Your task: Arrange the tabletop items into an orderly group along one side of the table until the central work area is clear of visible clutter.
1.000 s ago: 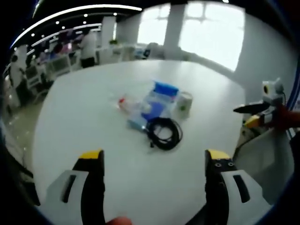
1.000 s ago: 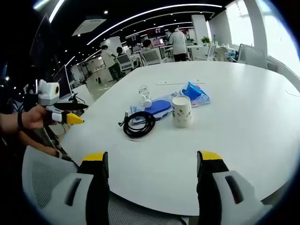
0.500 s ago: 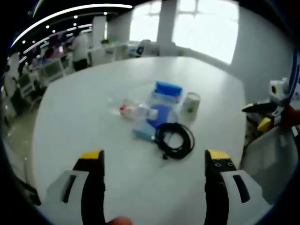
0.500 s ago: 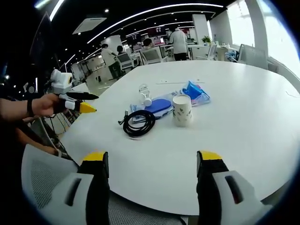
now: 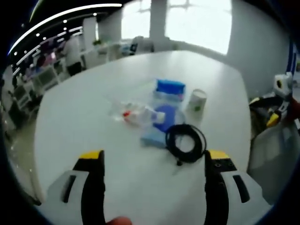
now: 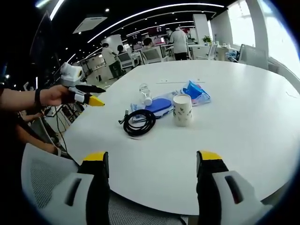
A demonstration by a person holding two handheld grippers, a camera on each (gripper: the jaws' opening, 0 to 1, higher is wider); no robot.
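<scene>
A cluster of items lies mid-table: a black coiled cable (image 5: 185, 143) (image 6: 139, 123), a white patterned cup (image 5: 197, 100) (image 6: 182, 110), a blue pouch (image 5: 169, 87) (image 6: 196, 93), a dark blue case (image 5: 165, 115) (image 6: 157, 106) and a clear bottle (image 5: 129, 111) (image 6: 145, 96). My left gripper (image 5: 153, 157) is open above the near table surface, short of the cluster; the right gripper view shows that left gripper (image 6: 99, 95) in a hand at the table's left edge. My right gripper (image 6: 152, 157) is open over the near edge and holds nothing. The left gripper view catches this right gripper (image 5: 262, 111) at the right.
The round white table (image 6: 243, 131) has wide bare surface around the cluster. A grey mesh chair (image 6: 42, 183) stands by the near-left edge. Desks, chairs and people (image 6: 178, 42) fill the office beyond the far side.
The left gripper has advanced over the table toward the cluster, which now looks nearer in its view. The right gripper and the items have not moved.
</scene>
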